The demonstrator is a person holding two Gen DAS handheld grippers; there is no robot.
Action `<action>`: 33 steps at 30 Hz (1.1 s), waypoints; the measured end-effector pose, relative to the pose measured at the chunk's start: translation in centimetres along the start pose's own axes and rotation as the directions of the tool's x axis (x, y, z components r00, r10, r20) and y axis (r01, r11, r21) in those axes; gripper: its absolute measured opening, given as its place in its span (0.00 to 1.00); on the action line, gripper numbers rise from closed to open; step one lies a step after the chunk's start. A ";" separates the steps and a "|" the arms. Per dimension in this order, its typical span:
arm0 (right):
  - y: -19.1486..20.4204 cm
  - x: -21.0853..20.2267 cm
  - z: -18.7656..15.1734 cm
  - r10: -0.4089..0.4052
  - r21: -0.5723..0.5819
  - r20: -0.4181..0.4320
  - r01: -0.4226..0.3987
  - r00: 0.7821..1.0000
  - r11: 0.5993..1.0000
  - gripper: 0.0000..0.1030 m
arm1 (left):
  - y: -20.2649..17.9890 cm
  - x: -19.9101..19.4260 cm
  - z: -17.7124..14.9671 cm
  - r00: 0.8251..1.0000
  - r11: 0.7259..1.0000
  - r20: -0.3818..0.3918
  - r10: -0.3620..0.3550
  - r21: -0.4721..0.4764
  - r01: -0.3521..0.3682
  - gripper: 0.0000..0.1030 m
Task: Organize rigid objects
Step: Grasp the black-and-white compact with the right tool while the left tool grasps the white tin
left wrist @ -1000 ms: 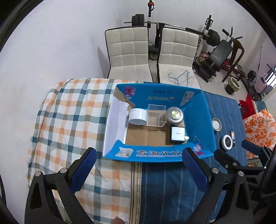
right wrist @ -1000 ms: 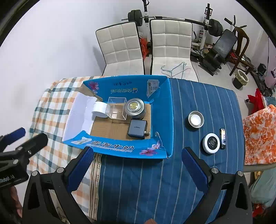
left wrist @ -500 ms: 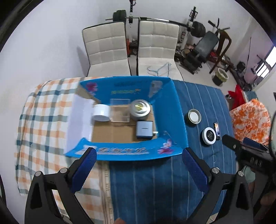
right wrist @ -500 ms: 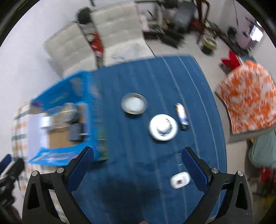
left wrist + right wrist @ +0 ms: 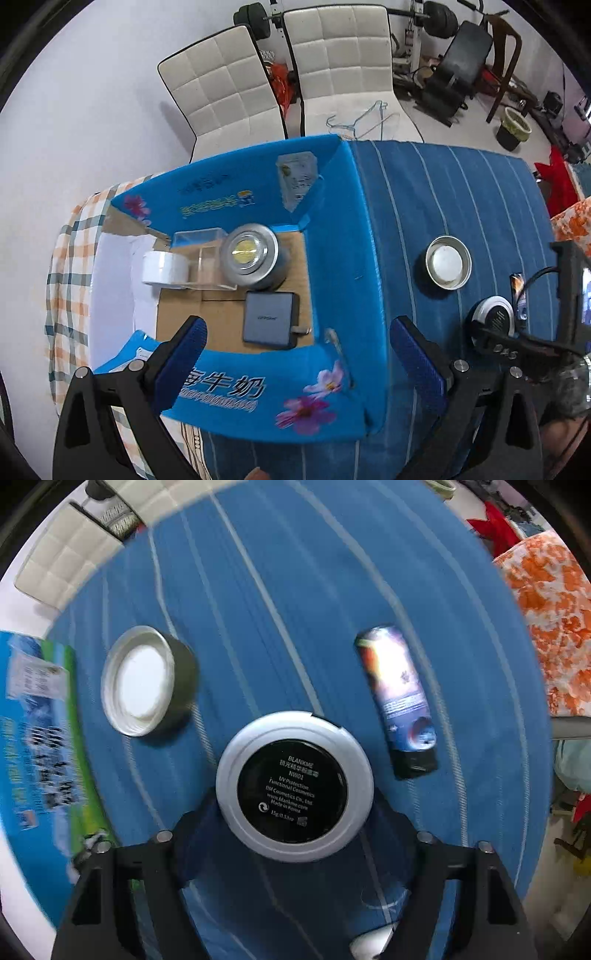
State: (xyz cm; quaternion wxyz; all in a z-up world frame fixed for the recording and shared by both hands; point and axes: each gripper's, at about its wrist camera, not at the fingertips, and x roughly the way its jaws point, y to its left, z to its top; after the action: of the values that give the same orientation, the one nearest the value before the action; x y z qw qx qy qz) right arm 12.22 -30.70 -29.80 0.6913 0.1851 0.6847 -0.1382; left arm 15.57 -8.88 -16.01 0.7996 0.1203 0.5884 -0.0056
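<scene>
Three items lie outside the box (image 5: 332, 240) on the blue striped surface (image 5: 295, 590): a compact (image 5: 293, 790), an open tin (image 5: 138, 681) and a tube (image 5: 399, 698). They are near one another but apart.

The right hand-held gripper (image 5: 295, 805) points down over the compact. Its jaws have just been closing, with the compact between them. The pads sit at the rim on both sides. Whether they press on it cannot be told. The left hand-held gripper (image 5: 297, 332) stands wide and empty above the near wall of the box.

Probable faults:

1. Slip. The compact is a flat, smooth disc. A grip on its curved rim has little contact area. If the pads seat off the widest line, the disc may squirt out or tilt on lifting.
2. Cloth pinch. The pads are low against the surface. Closing here may catch the fabric and drag the tin and tube.
3. Wall strike. The route to the box crosses its raised right wall. A low carry may hit it and shift the box.
4. Crowding. The box floor already holds a charger (image 5: 271, 319) and other items. A drop onto them may leave the compact tilted.
</scene>
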 end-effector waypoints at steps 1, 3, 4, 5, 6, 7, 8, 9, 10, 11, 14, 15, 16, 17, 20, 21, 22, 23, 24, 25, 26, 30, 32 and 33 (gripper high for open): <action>0.0 0.0 0.1 -0.003 -0.006 0.005 0.003 1.000 1.000 0.75 | -0.4 0.2 0.2 1.000 1.000 -0.007 0.001 0.005 -0.001 0.99; -0.2 0.1 0.1 0.001 -0.018 0.000 -0.001 1.000 1.000 0.75 | -1.3 0.5 0.5 1.000 1.000 -0.017 0.000 0.010 0.001 0.99; -0.3 -0.2 0.2 -0.006 -0.032 0.001 0.006 1.000 0.999 0.75 | -1.7 0.5 0.6 1.000 1.000 -0.020 -0.003 0.015 0.004 0.99; -0.6 -0.7 0.1 -0.007 -0.048 0.011 0.007 1.000 0.999 0.75 | -2.2 0.4 0.8 1.000 1.000 -0.025 -0.005 0.024 0.006 0.99; -0.9 -1.3 0.1 -0.002 -0.057 0.020 0.003 1.000 0.998 0.74 | -2.7 0.3 1.0 1.000 1.000 -0.026 -0.010 0.028 0.011 0.99; -1.5 -2.0 0.0 0.003 -0.064 0.034 -0.001 0.999 0.998 0.74 | -3.1 0.1 1.2 1.000 0.999 -0.023 -0.019 0.033 0.020 0.99; -2.2 -2.8 -0.2 0.012 -0.062 0.049 -0.009 0.999 0.998 0.74 | -3.8 -0.3 1.5 0.999 0.999 -0.020 -0.032 0.039 0.033 0.99; -3.4 -3.6 -0.4 0.030 -0.051 0.064 -0.026 0.998 0.998 0.74 | -4.2 -0.5 1.8 0.999 0.998 -0.017 -0.044 0.044 0.045 0.99; -4.5 -4.3 -0.4 0.049 -0.038 0.069 -0.047 0.996 0.998 0.74 | -4.8 -0.7 2.1 0.998 0.997 -0.014 -0.065 0.050 0.066 0.99; -5.8 -4.7 -0.3 0.066 -0.016 0.070 -0.065 0.995 0.998 0.74 | -5.4 -0.9 2.5 0.996 0.994 -0.016 -0.090 0.054 0.091 0.99; -8.5 -5.5 0.3 0.072 0.015 0.084 -0.074 0.994 0.997 0.74 | -7.6 -0.3 3.8 0.983 0.983 -0.054 -0.174 0.057 0.177 0.99; -9.1 -5.6 1.1 0.062 0.027 0.089 -0.065 0.994 0.998 0.74 | -8.4 0.0 4.2 0.978 0.977 -0.064 -0.200 0.059 0.204 0.99; -9.9 -5.6 1.3 0.060 0.035 0.090 -0.063 0.994 0.997 0.74 | -9.2 0.2 4.6 0.974 0.973 -0.069 -0.218 0.061 0.222 0.99; -10.4 -5.7 1.6 0.057 0.042 0.088 -0.061 0.994 0.997 0.74 | -10.3 0.7 5.1 0.966 0.966 -0.080 -0.245 0.060 0.250 0.99; -11.8 -5.5 2.3 0.050 0.053 0.087 -0.054 0.995 0.997 0.74 | -12.7 2.7 6.6 0.954 0.956 -0.113 -0.277 0.069 0.285 0.99; -12.2 -5.3 2.8 0.049 0.056 0.087 -0.054 0.995 0.997 0.73 | -13.2 3.7 6.9 0.949 0.954 -0.140 -0.281 0.069 0.293 0.99; -12.4 -5.3 2.9 0.052 0.056 0.094 -0.057 0.994 0.997 0.73 | -13.8 4.7 7.3 0.941 0.950 -0.171 -0.293 0.062 0.307 0.99; -12.4 -5.5 3.2 0.051 0.052 0.099 -0.057 0.994 0.997 0.73 | -14.2 6.0 7.5 0.936 0.950 -0.198 -0.292 0.052 0.308 0.99; -12.4 -5.5 3.4 0.057 0.051 0.101 -0.063 0.993 0.997 0.73 | -14.6 6.9 7.7 0.932 0.951 -0.220 -0.288 0.046 0.305 0.99; -12.5 -5.5 3.7 0.065 0.054 0.101 -0.071 0.993 0.996 0.73 | -14.8 7.9 7.8 0.927 0.952 -0.241 -0.286 0.037 0.303 0.99; -12.6 -5.5 4.0 0.068 0.052 0.103 -0.074 0.992 0.996 0.73 | -15.1 9.1 7.7 0.924 0.956 -0.264 -0.275 0.027 0.292 0.99; -11.9 -5.3 4.7 0.073 0.024 0.094 -0.075 0.993 0.997 0.73 | -16.1 12.1 7.2 0.906 0.962 -0.340 -0.254 0.006 0.272 0.99; -11.7 -5.2 5.1 0.071 0.010 0.098 -0.073 0.993 0.997 0.73 | -16.5 13.1 7.0 0.904 0.966 -0.354 -0.238 0.010 0.259 0.99; -11.7 -5.1 5.4 0.074 0.007 0.103 -0.075 0.992 0.997 0.73 | -16.6 13.5 6.8 0.901 0.965 -0.360 -0.243 0.005 0.263 0.98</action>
State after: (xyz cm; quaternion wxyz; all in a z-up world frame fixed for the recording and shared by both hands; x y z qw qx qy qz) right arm 11.72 -43.91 -25.55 0.7291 0.2070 0.6402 -0.1253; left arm 23.65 -24.55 -29.88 0.6688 0.0634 0.7335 -0.1031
